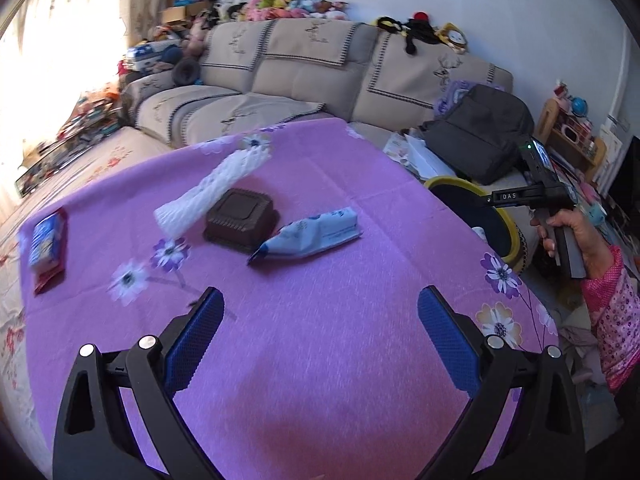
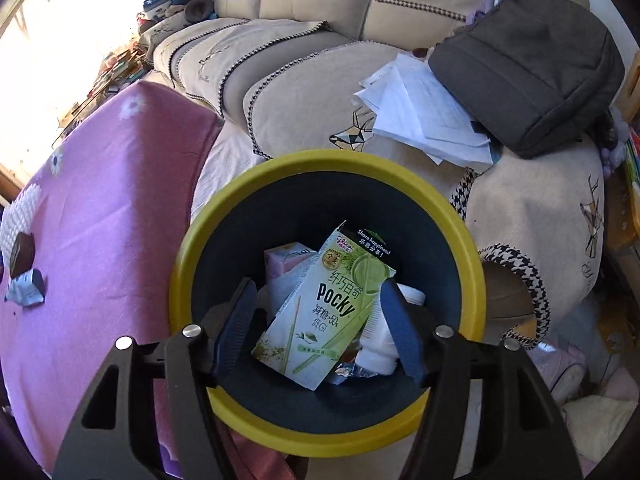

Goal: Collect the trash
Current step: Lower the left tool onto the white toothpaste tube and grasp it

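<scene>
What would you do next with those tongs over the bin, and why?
Probably pull the right tongs away from the yellow-rimmed bin and back toward the purple table. Their jaws stand apart, and the green Pocky box looks to lie loose in the bin. The white foam sleeve, brown tray and blue wrapper await pickup.

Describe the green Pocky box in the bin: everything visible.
The Pocky box is a flat carton, pale green and white with a black strip at its open top flap, printed with biscuit sticks and Chinese text. It lies tilted inside the yellow-rimmed bin, leaning on a pink carton and white plastic cups. The right gripper hangs above, jaws apart, not touching it.
</scene>
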`<state>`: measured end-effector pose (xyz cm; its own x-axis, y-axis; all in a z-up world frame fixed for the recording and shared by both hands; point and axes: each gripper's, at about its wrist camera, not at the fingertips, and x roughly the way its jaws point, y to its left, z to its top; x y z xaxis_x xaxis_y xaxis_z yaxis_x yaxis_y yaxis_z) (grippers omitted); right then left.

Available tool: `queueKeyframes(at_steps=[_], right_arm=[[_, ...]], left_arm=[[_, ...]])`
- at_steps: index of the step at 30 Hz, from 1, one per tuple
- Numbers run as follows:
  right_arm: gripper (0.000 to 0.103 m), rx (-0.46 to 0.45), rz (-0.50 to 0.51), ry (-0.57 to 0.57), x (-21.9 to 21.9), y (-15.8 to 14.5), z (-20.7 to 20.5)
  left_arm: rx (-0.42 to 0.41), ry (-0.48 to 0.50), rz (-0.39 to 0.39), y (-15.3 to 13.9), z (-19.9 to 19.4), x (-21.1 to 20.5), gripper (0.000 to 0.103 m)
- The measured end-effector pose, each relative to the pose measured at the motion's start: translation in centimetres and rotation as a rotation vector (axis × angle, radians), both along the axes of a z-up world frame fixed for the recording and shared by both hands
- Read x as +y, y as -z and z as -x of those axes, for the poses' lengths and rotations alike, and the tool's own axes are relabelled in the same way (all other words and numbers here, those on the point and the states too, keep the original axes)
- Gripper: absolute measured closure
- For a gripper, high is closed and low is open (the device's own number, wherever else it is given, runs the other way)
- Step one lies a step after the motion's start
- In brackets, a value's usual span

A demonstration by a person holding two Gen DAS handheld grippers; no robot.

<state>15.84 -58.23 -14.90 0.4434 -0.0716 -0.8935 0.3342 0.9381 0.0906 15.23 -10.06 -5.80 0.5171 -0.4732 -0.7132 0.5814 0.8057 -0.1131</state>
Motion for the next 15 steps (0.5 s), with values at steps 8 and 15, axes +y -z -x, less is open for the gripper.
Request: queueKeyframes(at_steps=[8, 15], right_arm=[[0.039, -0.001, -0.011, -0.038, 1.7, -0.6, 0.7], [0.039, 0.002, -0.034, -0.050, 1.8, -0.3, 0.4]], left_arm=[[0.013, 0.099, -0.061, 2.5, -5.7, -2.8, 0.007], [-0.028, 0.232, -0.119, 2.4, -7.3, -6.1, 0.007]])
